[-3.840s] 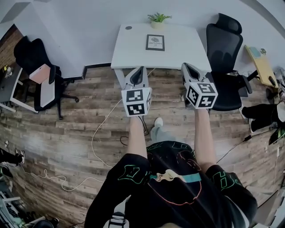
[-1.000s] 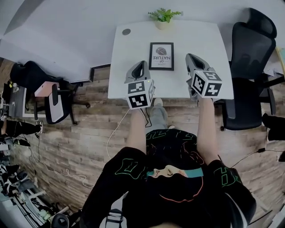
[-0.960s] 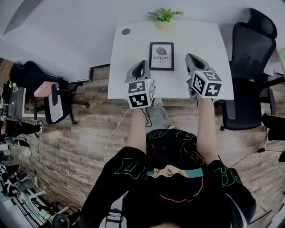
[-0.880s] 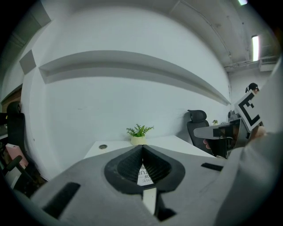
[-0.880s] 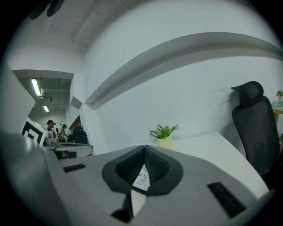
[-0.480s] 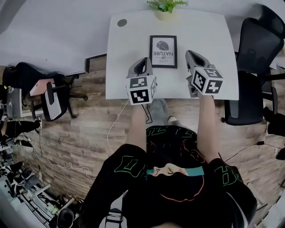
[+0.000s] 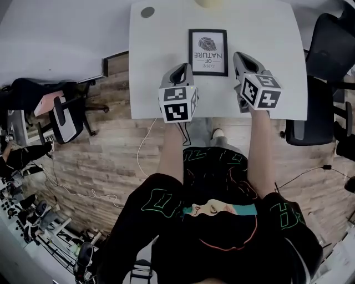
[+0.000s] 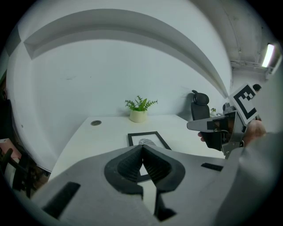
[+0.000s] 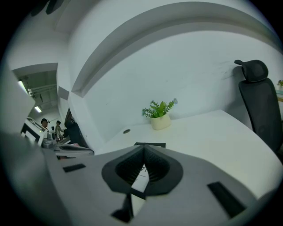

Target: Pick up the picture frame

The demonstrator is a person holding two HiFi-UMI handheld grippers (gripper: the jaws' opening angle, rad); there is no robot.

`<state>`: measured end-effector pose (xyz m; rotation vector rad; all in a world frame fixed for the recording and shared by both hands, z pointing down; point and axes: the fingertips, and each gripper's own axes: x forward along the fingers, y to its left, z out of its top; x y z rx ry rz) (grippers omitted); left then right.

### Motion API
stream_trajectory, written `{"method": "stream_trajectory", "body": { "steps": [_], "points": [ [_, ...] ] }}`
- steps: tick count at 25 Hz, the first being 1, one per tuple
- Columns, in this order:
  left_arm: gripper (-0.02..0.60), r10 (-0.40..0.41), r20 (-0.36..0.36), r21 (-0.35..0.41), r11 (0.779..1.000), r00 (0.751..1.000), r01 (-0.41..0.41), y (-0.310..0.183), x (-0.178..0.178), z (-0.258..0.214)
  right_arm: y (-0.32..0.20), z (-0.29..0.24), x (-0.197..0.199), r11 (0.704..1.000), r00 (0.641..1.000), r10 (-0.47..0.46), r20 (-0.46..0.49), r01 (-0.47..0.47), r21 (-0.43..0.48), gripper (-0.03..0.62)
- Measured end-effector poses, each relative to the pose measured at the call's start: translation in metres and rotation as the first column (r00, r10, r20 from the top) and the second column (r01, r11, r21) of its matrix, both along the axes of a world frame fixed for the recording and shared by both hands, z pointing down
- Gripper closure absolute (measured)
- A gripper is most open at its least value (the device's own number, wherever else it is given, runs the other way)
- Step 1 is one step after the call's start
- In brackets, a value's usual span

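Note:
A black picture frame [image 7: 208, 52] with a white print lies flat in the middle of the white table [image 7: 161, 44]. It shows in the left gripper view [image 8: 148, 139] just beyond the jaws, and its top edge [image 9: 150, 145] peeks over the right jaws. My left gripper [image 7: 182, 67] hovers at the frame's near left corner, shut and empty. My right gripper [image 7: 238, 55] hangs just right of the frame, also shut with nothing in it. Both sets of jaws [image 8: 142, 148] [image 9: 144, 148] meet at the tips, above the tabletop.
A small potted plant [image 8: 138, 115] stands at the table's back edge, and a round cable grommet [image 7: 147, 11] sits at the back left. A black office chair [image 7: 324, 50] stands to the right of the table. More chairs [image 7: 61, 111] and cables are on the wooden floor at left.
Both grippers have sunk and moved forward over the table. They now flank the picture frame, which looks larger and closer. Both stayed shut.

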<state>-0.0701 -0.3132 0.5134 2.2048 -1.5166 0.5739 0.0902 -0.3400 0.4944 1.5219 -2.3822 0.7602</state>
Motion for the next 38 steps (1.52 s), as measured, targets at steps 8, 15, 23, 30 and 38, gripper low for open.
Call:
{"method": "stream_trajectory", "body": {
  "steps": [8, 15, 23, 30, 38],
  "points": [
    [0.572, 0.023, -0.007, -0.082, 0.996, 1.0, -0.023, -0.012, 0.004, 0.035, -0.006, 0.034, 0.0, 0.997, 1.0, 0.019, -0.021, -0.02, -0.076, 0.589],
    [0.572, -0.008, 0.022, -0.11, 0.994, 1.0, 0.01, -0.03, -0.004, 0.057, -0.015, 0.059, 0.003, 0.991, 0.999, 0.03, -0.045, -0.036, -0.125, 0.589],
    [0.571, -0.023, 0.02, -0.138, 0.99, 1.0, 0.026, -0.045, -0.008, 0.076, -0.026, 0.079, -0.001, 0.986, 0.998, 0.036, -0.058, -0.045, -0.161, 0.589],
    [0.518, -0.007, 0.01, -0.169, 0.986, 1.0, 0.008, -0.056, -0.006, 0.09, -0.031, 0.097, -0.003, 0.98, 0.997, 0.036, -0.074, -0.05, -0.193, 0.552],
    [0.491, 0.009, 0.006, -0.202, 0.979, 1.0, -0.008, -0.073, -0.01, 0.097, -0.046, 0.108, -0.015, 0.971, 0.996, 0.024, -0.084, -0.044, -0.235, 0.514]
  ]
}}
